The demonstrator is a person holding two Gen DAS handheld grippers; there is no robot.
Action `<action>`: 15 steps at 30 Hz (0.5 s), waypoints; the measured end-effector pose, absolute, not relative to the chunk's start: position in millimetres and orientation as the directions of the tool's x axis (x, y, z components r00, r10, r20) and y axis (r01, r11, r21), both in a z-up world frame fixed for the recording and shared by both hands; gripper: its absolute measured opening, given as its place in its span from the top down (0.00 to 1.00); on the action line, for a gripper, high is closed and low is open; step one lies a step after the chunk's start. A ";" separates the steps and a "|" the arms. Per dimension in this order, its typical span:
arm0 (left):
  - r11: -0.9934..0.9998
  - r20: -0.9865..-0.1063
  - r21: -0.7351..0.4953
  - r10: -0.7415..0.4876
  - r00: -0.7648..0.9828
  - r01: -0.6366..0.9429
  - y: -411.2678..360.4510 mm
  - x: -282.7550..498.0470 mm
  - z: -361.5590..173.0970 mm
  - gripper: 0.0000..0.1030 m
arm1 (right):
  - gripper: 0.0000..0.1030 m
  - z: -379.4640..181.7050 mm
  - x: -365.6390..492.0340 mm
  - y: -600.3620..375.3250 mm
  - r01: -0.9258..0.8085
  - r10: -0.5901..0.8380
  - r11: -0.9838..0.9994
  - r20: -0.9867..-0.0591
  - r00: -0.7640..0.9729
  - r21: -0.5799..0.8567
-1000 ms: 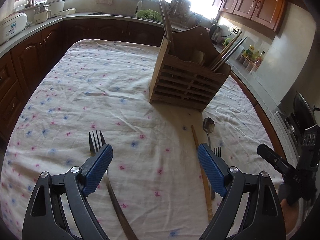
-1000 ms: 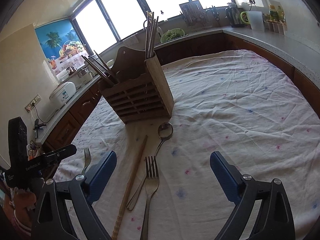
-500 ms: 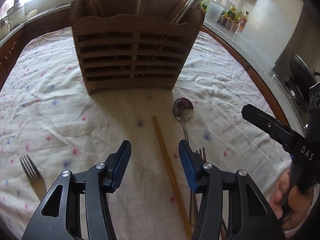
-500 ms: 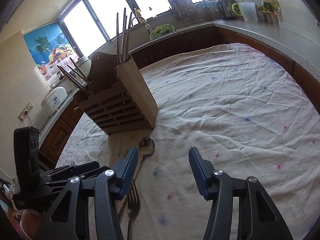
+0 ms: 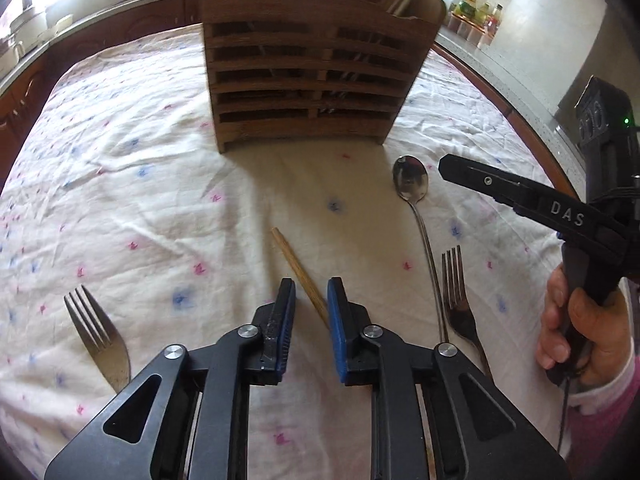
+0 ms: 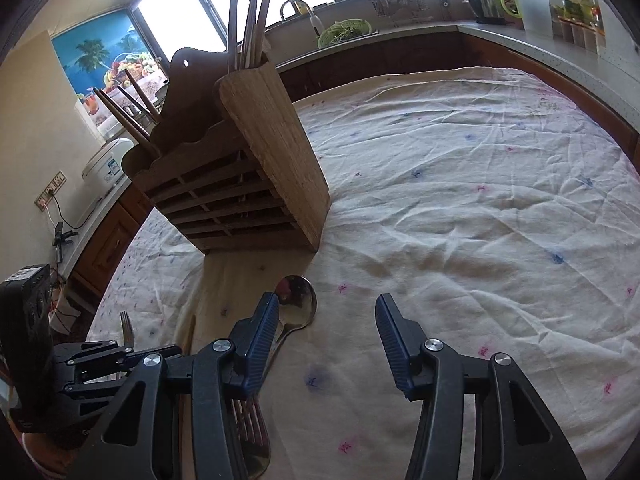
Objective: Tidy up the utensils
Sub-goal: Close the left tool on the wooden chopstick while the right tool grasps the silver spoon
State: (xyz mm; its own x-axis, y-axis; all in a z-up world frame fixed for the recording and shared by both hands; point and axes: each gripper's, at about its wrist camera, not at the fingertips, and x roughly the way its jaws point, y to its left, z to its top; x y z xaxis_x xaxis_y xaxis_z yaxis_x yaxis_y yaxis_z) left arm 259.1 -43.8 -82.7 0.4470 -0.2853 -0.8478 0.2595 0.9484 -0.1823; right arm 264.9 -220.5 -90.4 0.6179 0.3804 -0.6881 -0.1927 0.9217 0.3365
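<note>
A wooden chopstick [image 5: 296,264] lies on the cloth, its near end between the pads of my left gripper [image 5: 311,300]. The jaws are narrowly apart around it and do not clearly clamp it. A spoon [image 5: 412,188] and a fork [image 5: 456,292] lie to the right, a second fork [image 5: 96,332] to the left. The wooden utensil holder [image 5: 312,68] stands behind them with chopsticks in it. My right gripper [image 6: 326,332] is open over the cloth, its left pad by the spoon bowl [image 6: 298,300]. It also shows in the left wrist view [image 5: 520,196].
A white flowered tablecloth [image 6: 480,200] covers the table. Wooden cabinets and a counter with a sink, kettle [image 6: 484,0] and jars run around it. A rice cooker [image 6: 106,160] stands on the left counter.
My left gripper swung right from the left fork to the chopstick, came down and narrowed its jaws around it. My right gripper moved forward toward the spoon and narrowed somewhat.
</note>
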 end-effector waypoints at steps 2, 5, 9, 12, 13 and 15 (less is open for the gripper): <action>0.949 -0.847 -0.198 -0.292 0.444 0.247 -41.5 261.2 -83.3 0.81 | 0.52 -93.7 274.2 -213.0 -0.214 0.383 0.923 -0.703 0.599 0.321; 0.953 -0.849 -0.168 -0.269 0.455 0.251 -48.4 264.2 -83.3 0.81 | 0.63 -100.0 284.7 -201.8 -0.242 0.376 0.926 -0.732 0.568 0.289; 0.953 -0.844 -0.116 -0.242 0.479 0.279 -65.2 269.4 -84.7 0.82 | 0.90 -102.1 286.9 -194.9 -0.268 0.372 0.927 -0.745 0.553 0.263; 0.950 -0.841 -0.081 -0.228 0.491 0.303 -74.0 270.8 -84.9 0.90 | 0.96 -101.1 282.1 -196.3 -0.273 0.375 0.925 -0.741 0.556 0.264; 0.948 -0.840 -0.092 -0.238 0.488 0.304 -73.5 271.1 -84.4 0.91 | 0.98 -99.5 279.9 -198.6 -0.270 0.385 0.922 -0.734 0.559 0.278; 0.947 -0.836 -0.114 -0.255 0.485 0.302 -70.2 270.4 -83.2 0.94 | 0.98 -95.4 275.6 -206.7 -0.251 0.395 0.919 -0.721 0.570 0.305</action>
State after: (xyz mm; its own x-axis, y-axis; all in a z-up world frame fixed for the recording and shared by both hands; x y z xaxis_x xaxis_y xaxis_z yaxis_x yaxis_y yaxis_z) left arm 270.4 -70.2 -83.2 0.4854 -0.2553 -0.8362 0.3020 0.9465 -0.1136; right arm 275.6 -206.7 -95.4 0.5695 0.3947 -0.7210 -0.2508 0.9188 0.3049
